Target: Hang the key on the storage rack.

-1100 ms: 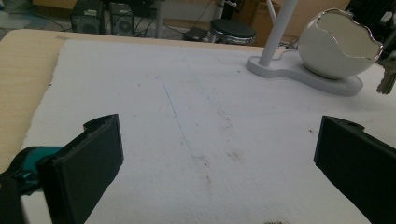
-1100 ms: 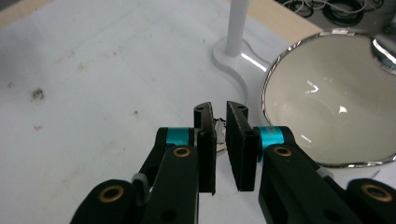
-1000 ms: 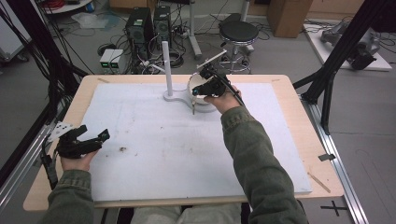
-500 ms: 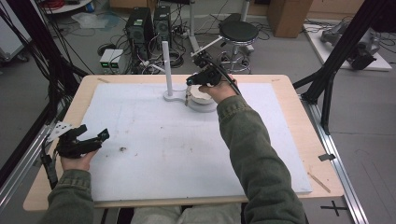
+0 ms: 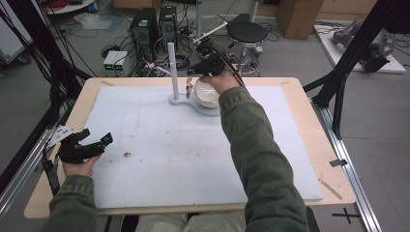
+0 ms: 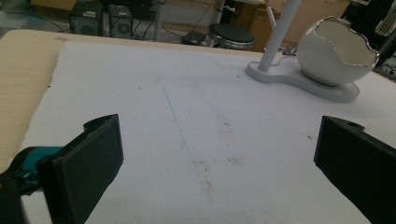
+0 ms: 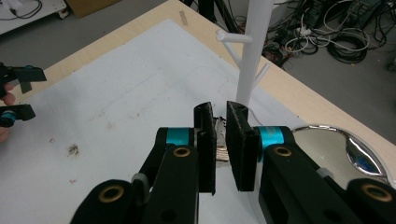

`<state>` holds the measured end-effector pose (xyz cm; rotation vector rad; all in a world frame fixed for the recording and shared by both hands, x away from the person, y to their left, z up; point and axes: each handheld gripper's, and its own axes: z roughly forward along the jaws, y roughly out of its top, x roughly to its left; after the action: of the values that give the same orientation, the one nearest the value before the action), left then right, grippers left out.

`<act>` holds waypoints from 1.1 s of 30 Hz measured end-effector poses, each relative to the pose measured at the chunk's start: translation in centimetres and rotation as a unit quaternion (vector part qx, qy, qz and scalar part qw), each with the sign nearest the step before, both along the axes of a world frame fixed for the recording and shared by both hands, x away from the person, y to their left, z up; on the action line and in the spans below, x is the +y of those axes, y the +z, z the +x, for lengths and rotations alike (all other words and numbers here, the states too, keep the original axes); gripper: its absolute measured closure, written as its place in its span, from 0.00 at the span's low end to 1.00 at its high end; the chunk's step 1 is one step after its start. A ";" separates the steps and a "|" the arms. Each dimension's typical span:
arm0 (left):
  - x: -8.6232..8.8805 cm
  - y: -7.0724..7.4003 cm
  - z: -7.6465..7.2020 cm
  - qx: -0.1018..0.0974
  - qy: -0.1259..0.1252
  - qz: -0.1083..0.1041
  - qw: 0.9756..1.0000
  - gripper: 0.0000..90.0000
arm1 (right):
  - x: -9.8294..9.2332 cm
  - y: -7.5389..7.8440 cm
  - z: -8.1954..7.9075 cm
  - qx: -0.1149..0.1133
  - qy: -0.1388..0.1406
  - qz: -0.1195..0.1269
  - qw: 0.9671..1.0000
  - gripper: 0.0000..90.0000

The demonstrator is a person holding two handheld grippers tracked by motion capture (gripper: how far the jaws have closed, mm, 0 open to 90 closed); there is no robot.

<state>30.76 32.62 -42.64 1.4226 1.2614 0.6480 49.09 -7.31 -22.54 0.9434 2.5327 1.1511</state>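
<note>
White mat (image 5: 159, 145) covers most of the wooden surface (image 5: 309, 125), mid-frame bare. Right tongs (image 7: 219, 122) at upper centre pinch a small metallic item (image 7: 220, 140), mostly hidden between the jaws, by the white branched stand (image 7: 250, 60) and egg-shaped bowl (image 6: 336, 51). Left tongs (image 6: 219, 154) spread wide at the lower-left mat edge.

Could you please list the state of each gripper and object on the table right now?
Left gripper: jaws wide open, holding nothing, low over the white mat.
Right gripper: jaws shut on a small metallic item, beside the stand.
White branched stand: upright.
Egg-shaped bowl: resting on the stand's base, jagged opening up.
</note>
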 end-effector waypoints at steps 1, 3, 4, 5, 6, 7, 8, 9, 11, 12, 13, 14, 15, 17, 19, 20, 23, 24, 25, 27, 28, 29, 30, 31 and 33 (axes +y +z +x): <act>0.0 0.0 0.0 0.000 0.000 -0.001 1.000 0.02 | 0.1 0.2 0.1 -0.002 0.001 -0.003 1.000 0.92; 0.0 0.0 0.0 0.001 0.001 -0.001 1.000 0.02 | 0.4 0.5 0.4 -0.004 0.004 -0.004 1.000 0.92; 0.1 0.0 0.0 0.000 0.000 0.000 1.000 0.02 | 0.5 0.9 0.5 -0.003 0.002 -0.004 1.000 0.92; 0.1 0.0 0.0 -0.001 0.001 -0.001 1.000 0.02 | 0.6 1.1 0.6 0.000 0.000 -0.002 1.000 0.92; 0.1 0.0 0.0 0.000 0.000 0.000 1.000 0.02 | 0.7 1.2 0.7 -0.004 0.002 -0.003 1.000 0.92; 0.1 0.0 0.0 -0.001 0.000 0.000 1.000 0.02 | 0.8 1.5 0.8 -0.004 -0.001 -0.005 1.000 0.92; 0.1 0.0 0.0 0.000 0.000 -0.001 1.000 0.02 | 0.9 1.7 0.9 -0.006 0.000 -0.004 1.000 0.92; 0.1 0.0 0.0 0.000 -0.001 0.000 1.000 0.02 | 1.1 1.9 1.0 -0.008 0.000 -0.003 1.000 0.92; 0.1 0.0 0.0 0.000 -0.001 0.000 1.000 0.02 | 1.3 2.4 1.2 -0.012 0.002 0.001 1.000 0.92; 0.0 0.0 0.0 0.000 -0.001 -0.001 1.000 0.02 | 1.3 2.5 1.2 -0.011 0.003 0.002 1.000 0.92; 0.0 0.0 0.0 0.000 -0.002 0.000 1.000 0.02 | 1.4 2.6 1.3 -0.012 0.004 0.001 1.000 0.92; 0.0 0.0 0.0 0.000 -0.002 0.000 1.000 0.02 | 1.6 2.8 1.4 -0.011 0.003 0.001 1.000 0.92; 0.0 0.0 0.0 0.000 -0.002 0.000 1.000 0.02 | 1.7 2.9 1.5 -0.012 0.004 -0.001 1.000 0.92; 0.0 0.0 0.0 0.000 -0.002 -0.002 1.000 0.02 | 2.1 3.2 1.6 -0.012 0.006 0.001 1.000 0.92; 0.0 0.0 0.0 0.000 -0.002 -0.002 1.000 0.02 | 2.5 3.4 1.7 -0.015 0.010 0.005 1.000 0.92; 0.0 0.0 0.0 0.000 -0.003 -0.001 1.000 0.02 | 2.7 3.5 1.7 -0.014 0.012 0.009 1.000 0.92; -0.1 0.0 -0.1 0.002 -0.004 0.002 1.000 0.02 | 3.4 3.5 2.1 -0.011 0.014 0.004 1.000 0.92; -0.1 0.0 -0.1 0.002 -0.006 0.003 1.000 0.02 | 3.5 3.5 2.3 -0.012 0.015 0.007 1.000 0.92; -0.1 0.0 -0.1 0.002 -0.006 0.006 1.000 0.02 | 3.7 3.5 2.4 -0.009 0.015 0.011 1.000 0.92; -0.1 -0.1 0.0 0.003 -0.007 0.006 1.000 0.02 | 4.0 3.4 2.7 -0.009 0.016 0.015 1.000 0.92; -0.1 -0.1 0.0 0.003 -0.006 0.005 1.000 0.02 | 4.2 3.4 2.9 -0.010 0.018 0.015 1.000 0.92; 0.0 -0.1 0.0 0.003 -0.006 0.005 1.000 0.02 | 4.4 3.4 3.0 -0.010 0.018 0.015 1.000 0.92; 0.0 -0.1 0.0 0.003 -0.006 0.005 1.000 0.02 | 4.5 3.4 3.0 -0.011 0.018 0.014 1.000 0.92; 0.0 -0.1 0.1 0.003 -0.006 0.004 1.000 0.02 | 4.7 3.4 3.1 -0.011 0.017 0.013 1.000 0.92; 0.0 -0.1 0.0 0.003 -0.005 0.004 1.000 0.02 | 4.9 3.5 3.2 -0.009 0.017 0.013 1.000 0.92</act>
<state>30.80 32.61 -42.74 1.4373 1.2560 0.6427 52.28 -2.42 -19.00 0.8951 2.5357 1.1983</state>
